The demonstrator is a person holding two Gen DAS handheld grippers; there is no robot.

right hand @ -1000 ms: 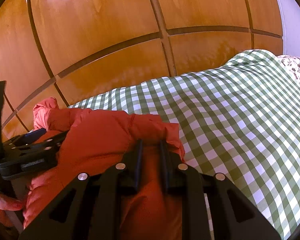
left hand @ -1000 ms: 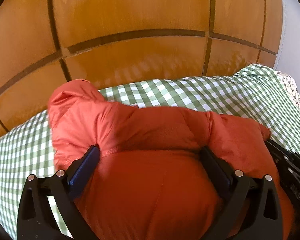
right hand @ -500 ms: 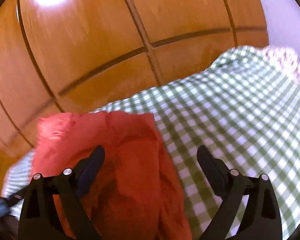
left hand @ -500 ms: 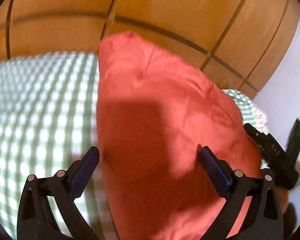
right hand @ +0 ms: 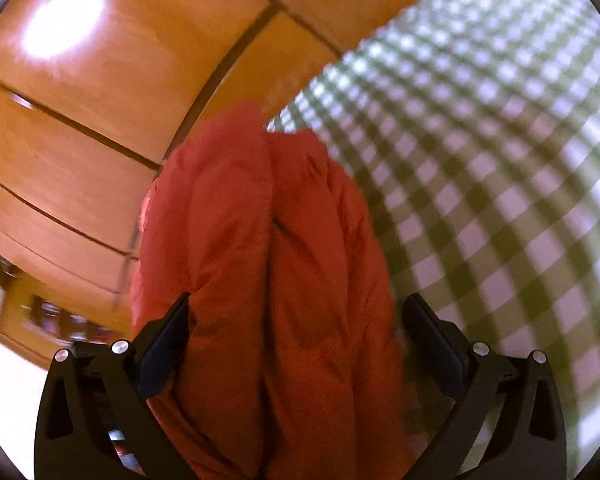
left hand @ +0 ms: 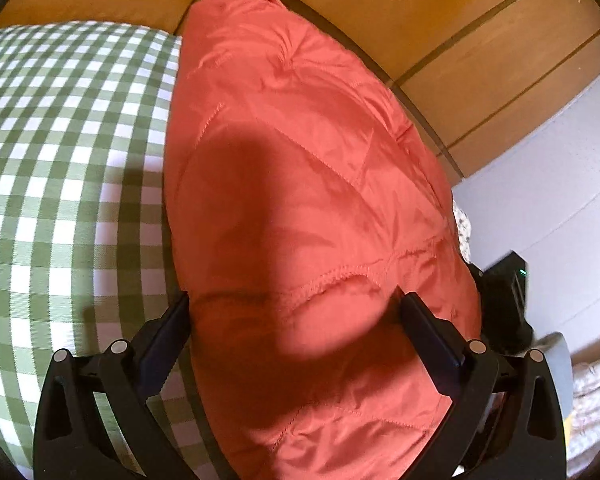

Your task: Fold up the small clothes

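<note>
- The left gripper (left hand: 292, 320) has its jaws spread wide, one finger on each side of the orange quilted jacket (left hand: 300, 184); the padded cloth bulges up between them and fills the gap without being pinched.
- That jacket lies in a long folded bundle on the green-and-white checked cloth (left hand: 60, 160), running away from the left gripper toward the wooden panelled wall (left hand: 480, 40).
- A dark shadow falls across the near half of the jacket and onto the checked cloth beside it.
- To the right of the bundle in the left wrist view, a black device with a small green light (left hand: 508, 292) sits close by the jacket's edge.
- The right gripper (right hand: 296, 320) also has its jaws spread, straddling the same jacket (right hand: 268, 260), which shows here as two thick folds lying side by side.
- The right wrist view is blurred; checked cloth (right hand: 500, 160) lies to its right, wooden panels (right hand: 100, 120) to its left.
</note>
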